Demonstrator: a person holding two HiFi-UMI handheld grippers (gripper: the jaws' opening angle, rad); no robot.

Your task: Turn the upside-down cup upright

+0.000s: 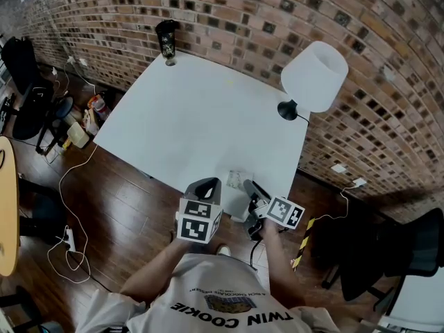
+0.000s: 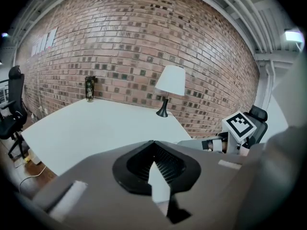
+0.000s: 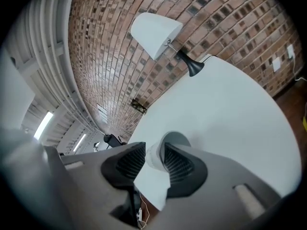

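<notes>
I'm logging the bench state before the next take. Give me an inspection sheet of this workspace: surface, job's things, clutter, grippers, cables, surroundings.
Surface: white table, no spills seen.
Job's things: small pale cup near the table's near edge; which way up is unclear.
Clutter: dark tumbler at the far corner; white-shaded lamp at the right edge.
Grippers: left gripper jaws together, empty; right gripper jaws apart with the cup between them.
Cables: corded power strip on the floor, left.
Surroundings: brick wall, wood floor, black office chair.
</notes>
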